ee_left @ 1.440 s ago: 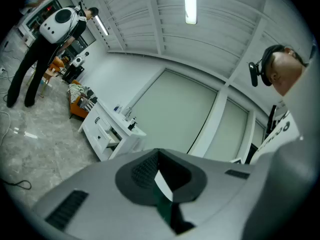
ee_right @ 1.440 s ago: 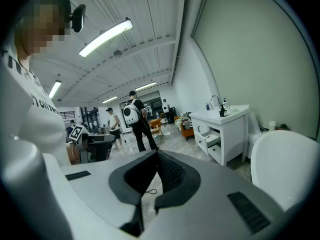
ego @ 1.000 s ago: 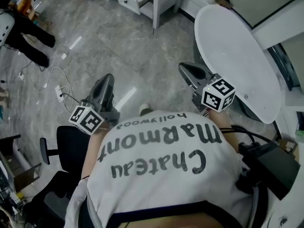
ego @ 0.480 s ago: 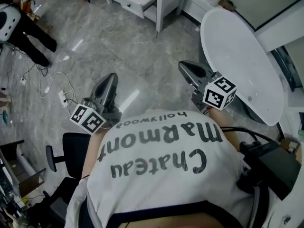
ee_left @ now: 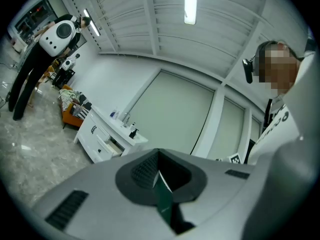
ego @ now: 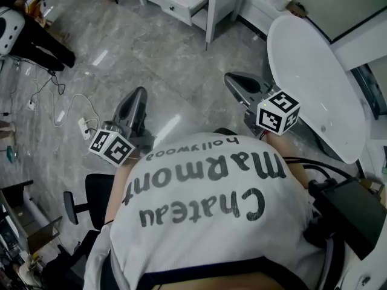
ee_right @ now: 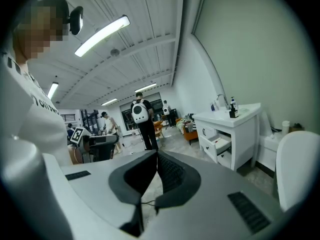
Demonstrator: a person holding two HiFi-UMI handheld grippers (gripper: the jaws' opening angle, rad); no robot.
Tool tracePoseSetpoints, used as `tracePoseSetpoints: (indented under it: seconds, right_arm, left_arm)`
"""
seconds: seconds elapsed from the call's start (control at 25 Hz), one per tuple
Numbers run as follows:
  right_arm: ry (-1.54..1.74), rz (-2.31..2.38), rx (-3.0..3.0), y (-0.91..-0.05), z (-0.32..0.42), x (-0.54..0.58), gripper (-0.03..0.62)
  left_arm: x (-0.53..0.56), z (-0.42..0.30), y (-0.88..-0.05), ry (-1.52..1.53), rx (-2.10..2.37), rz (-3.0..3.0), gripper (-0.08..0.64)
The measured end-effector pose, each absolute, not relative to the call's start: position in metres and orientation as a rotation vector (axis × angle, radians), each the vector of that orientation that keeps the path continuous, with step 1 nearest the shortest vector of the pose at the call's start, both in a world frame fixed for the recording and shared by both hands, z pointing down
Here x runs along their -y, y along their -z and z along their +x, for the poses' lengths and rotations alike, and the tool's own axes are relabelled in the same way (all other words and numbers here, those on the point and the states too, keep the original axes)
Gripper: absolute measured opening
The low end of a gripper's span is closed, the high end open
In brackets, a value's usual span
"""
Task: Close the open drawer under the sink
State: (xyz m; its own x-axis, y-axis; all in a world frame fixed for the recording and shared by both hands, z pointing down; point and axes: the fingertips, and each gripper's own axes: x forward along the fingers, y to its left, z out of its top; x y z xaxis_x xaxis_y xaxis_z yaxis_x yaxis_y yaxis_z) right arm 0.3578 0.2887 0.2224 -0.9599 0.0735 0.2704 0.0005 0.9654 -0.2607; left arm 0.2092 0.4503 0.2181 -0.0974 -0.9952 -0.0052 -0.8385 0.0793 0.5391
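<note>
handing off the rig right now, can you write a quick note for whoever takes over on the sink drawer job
left gripper: shut, empty.
right gripper: shut, empty.
The white sink cabinet stands across the floor, ahead and to the right, with neither gripper near it. Its open drawer is pulled out.
Done: nothing on the drawer yet.
Left: walk up to the cabinet, then push the drawer front in until it sits flush.

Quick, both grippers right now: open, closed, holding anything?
Left gripper: closed, nothing held.
Right gripper: closed, nothing held.
</note>
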Motion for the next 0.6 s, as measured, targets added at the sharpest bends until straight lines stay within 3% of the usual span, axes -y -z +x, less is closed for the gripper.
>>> tracePoseSetpoints:
  seconds: [0.16,0.6]
  right_arm:
    - [-0.421,-0.072,2.792,-0.244,0.329,-0.28,0.012]
    - [-0.576,-0.169,2.771,-0.264,0.326,-0.286,0.012]
  left_arm:
    - [-0.427,0.184,-0.234,0.583,1.993,1.787,0.009]
    - [-0.414,0.22,-0.236,0.499,1.981,1.873,0.008]
